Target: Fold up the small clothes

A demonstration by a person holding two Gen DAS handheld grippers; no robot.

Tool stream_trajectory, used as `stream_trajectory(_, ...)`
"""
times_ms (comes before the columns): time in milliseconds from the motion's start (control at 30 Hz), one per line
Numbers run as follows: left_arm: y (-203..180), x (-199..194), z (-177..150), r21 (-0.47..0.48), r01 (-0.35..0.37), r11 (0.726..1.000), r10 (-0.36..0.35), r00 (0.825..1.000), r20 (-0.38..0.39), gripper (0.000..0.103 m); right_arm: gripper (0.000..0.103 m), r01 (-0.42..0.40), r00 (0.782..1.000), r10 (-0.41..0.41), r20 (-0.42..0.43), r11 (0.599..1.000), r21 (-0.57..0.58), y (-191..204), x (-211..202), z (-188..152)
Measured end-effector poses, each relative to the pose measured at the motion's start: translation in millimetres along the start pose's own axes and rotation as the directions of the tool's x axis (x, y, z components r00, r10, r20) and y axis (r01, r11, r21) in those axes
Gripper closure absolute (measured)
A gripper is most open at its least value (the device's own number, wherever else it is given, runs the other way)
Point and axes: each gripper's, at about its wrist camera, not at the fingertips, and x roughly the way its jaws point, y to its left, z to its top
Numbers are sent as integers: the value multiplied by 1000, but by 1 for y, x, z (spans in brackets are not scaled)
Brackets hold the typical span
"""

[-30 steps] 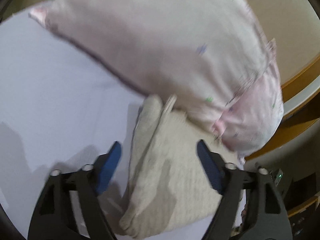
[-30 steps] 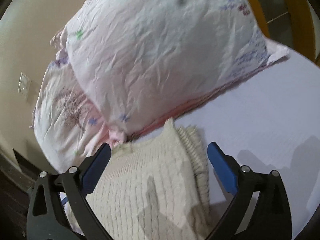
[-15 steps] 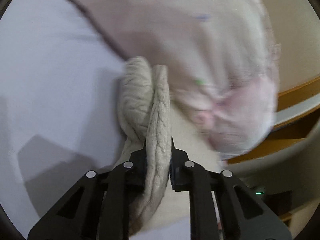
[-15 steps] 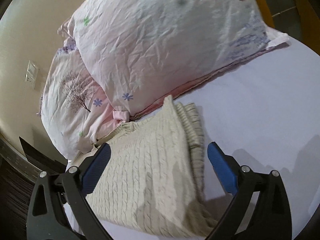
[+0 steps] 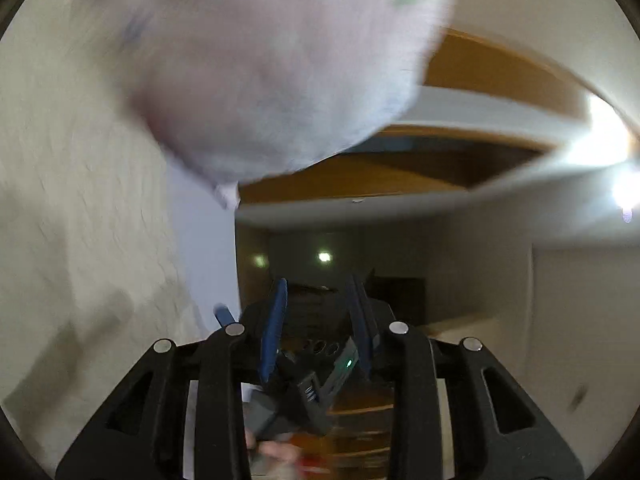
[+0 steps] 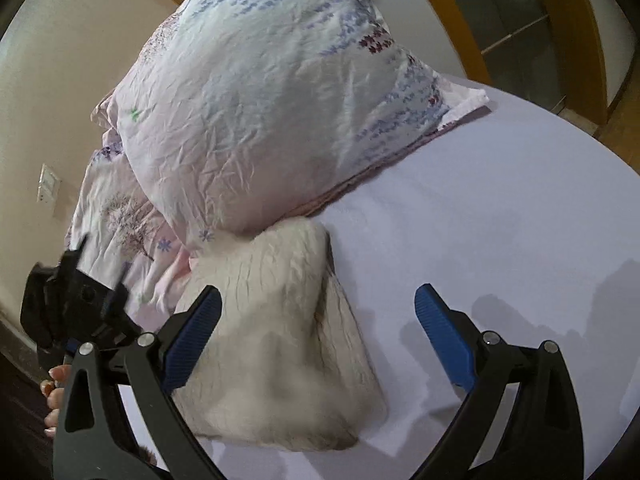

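**Cream sweater folded on the bed, both claws off it**

From my remote station: the bed (image 6: 500, 208) carries the pillow (image 6: 272, 120); the sweater (image 6: 280, 320) lies bunched against the pillow's near edge. I judge the loose top layer could slump open, since nothing pins it. My right gripper (image 6: 316, 336) hovers over the sweater, spread wide and empty. My left gripper (image 5: 316, 320) points off beside the pillow, part open, holding nothing.

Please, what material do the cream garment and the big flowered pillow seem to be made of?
The cream knitted garment looks like soft yarn, perhaps wool or acrylic: ribbed cable texture, fuzzy matte surface. The pale flowered pillow appears covered in thin woven cotton-like cloth: fine sharp wrinkles, printed flowers, slight sheen. The exact fibres cannot be told.
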Motion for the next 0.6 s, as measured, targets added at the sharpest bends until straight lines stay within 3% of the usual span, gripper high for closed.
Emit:
stream_trajectory(33,-6,-13,0,39,-16,999,15,1000,27,58,3,-18,1000,18,-22,1000,11,-4,2,3)
stream_trajectory(67,-11,-36,0,78,-78,994,71,994,84,47,3,-44,998,45,-53,999,29,-9,6,5)
stream_trajectory(100,-14,-55,-1,101,-176,979,162,978,133,34,3,-84,991,90,-101,995,60,-14,15,8)
stream_trajectory(133,-14,-71,-2,119,-288,950,267,949,169,32,3,-114,981,126,-151,990,88,-17,25,11)
stream_trajectory(167,-12,-87,-3,137,-411,901,381,903,199,32,3,-133,968,153,-196,985,110,-18,36,12)
stream_trajectory(200,-5,-97,-5,136,-474,870,443,873,205,32,3,-153,952,181,-248,980,129,-17,49,12)
stream_trajectory(300,23,-108,-11,75,-550,831,536,830,153,32,3,-147,919,178,-352,983,112,-5,82,6)
stream_trajectory(367,35,-101,-15,65,-576,815,566,815,123,32,3,-157,901,188,-391,981,110,1,97,1)
stream_trajectory(467,45,-89,-18,88,-608,789,601,794,95,28,3,-154,905,175,-388,984,83,9,104,-4)
stream_trajectory(500,47,-84,-21,106,-630,769,623,777,96,28,9,-152,907,169,-385,986,75,11,105,-6)
stream_trajectory(533,49,-80,-24,121,-639,759,633,769,91,28,29,-156,904,169,-393,986,64,14,106,-10)
stream_trajectory(600,54,-72,-26,130,-639,759,631,769,99,28,55,-153,894,159,-419,987,46,17,111,-21)
